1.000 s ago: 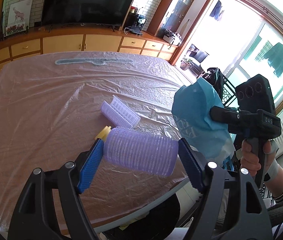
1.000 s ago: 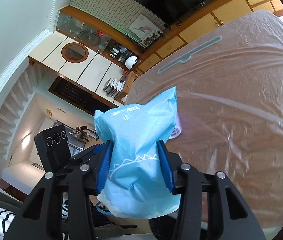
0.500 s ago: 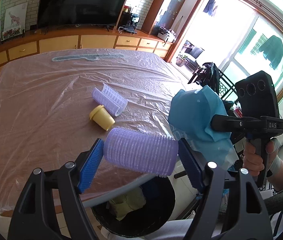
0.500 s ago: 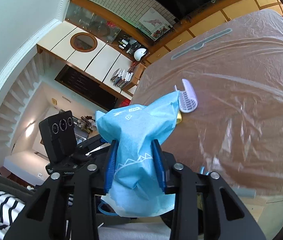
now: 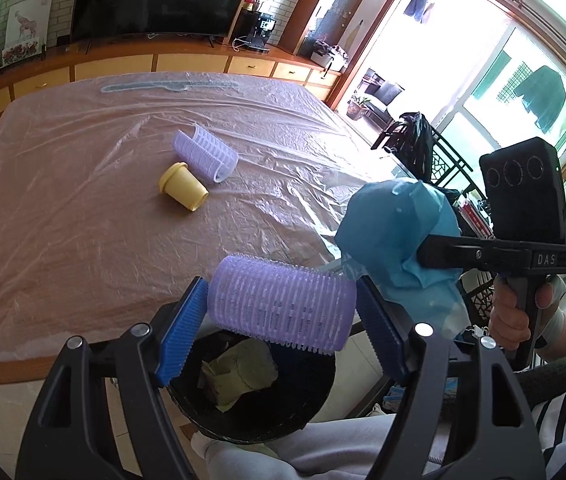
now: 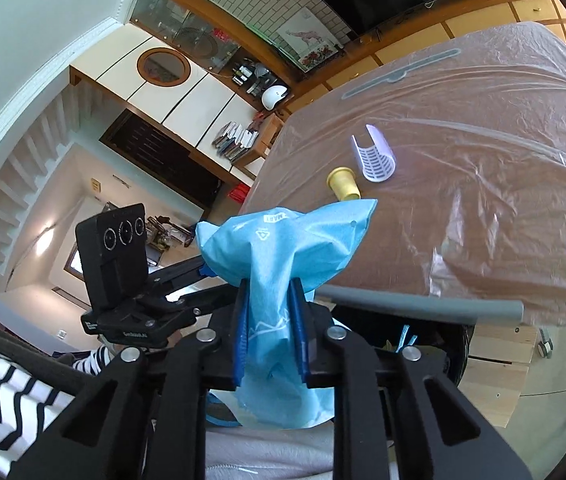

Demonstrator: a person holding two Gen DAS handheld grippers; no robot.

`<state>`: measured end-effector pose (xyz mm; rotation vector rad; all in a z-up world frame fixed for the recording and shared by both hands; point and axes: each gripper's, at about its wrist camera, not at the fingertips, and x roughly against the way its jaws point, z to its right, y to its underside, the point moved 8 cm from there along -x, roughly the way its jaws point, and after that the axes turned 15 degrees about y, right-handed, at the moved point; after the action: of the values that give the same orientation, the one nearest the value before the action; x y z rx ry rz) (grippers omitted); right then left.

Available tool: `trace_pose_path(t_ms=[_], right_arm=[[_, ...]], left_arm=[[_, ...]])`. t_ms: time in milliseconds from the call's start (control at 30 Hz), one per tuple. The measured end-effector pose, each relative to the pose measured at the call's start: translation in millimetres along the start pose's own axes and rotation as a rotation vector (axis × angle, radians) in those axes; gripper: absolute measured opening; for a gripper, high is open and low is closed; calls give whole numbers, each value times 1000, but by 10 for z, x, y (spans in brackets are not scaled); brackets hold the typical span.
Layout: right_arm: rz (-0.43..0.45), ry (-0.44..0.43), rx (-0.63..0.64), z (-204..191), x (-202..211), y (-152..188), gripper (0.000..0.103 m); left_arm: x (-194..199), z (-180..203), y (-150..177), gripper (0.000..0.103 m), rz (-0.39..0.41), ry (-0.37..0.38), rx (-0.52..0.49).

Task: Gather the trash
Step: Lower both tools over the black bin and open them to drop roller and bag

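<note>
My left gripper [image 5: 279,316] is shut on a purple hair roller [image 5: 281,304] and holds it over the black trash bin [image 5: 259,420] below the table's near edge. My right gripper [image 6: 270,320] is shut on a crumpled blue bag [image 6: 283,248]; it also shows in the left wrist view [image 5: 399,236], just right of the roller, off the table's edge. A yellow cup [image 5: 183,187] lies on its side on the table next to a split purple roller shell [image 5: 205,153]. Both show in the right wrist view, the cup [image 6: 343,185] and the shell [image 6: 375,155].
The table [image 5: 63,200] is covered with clear plastic film. The bin holds crumpled yellowish paper [image 5: 239,372]. A grey strip [image 5: 171,87] lies at the table's far edge. My legs are beside the bin. A black metal chair [image 5: 435,160] stands to the right.
Both grippers have pulled back from the table toward its near edge with their loads. The bin has come into view under the left gripper. The cup and shell now look farther away.
</note>
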<state>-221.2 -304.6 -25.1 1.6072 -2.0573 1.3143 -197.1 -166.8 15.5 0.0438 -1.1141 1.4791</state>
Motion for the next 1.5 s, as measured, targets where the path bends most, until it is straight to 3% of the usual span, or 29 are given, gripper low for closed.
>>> trace_pose_path(t_ms=[467, 667, 967, 1500], right_arm=[[-81, 112, -15, 151, -110, 413, 12], [-143, 199, 4, 278, -290, 593, 12], [-229, 258, 50, 378, -548, 776, 12], [-305, 397, 109, 581, -1001, 912, 13]], left_arm=[[-56, 106, 392, 75, -70, -11, -13], [-168, 15, 550, 75, -108, -25, 8], [-357, -89, 780, 75, -179, -68, 2], [-664, -377, 1034, 75, -277, -124, 3]])
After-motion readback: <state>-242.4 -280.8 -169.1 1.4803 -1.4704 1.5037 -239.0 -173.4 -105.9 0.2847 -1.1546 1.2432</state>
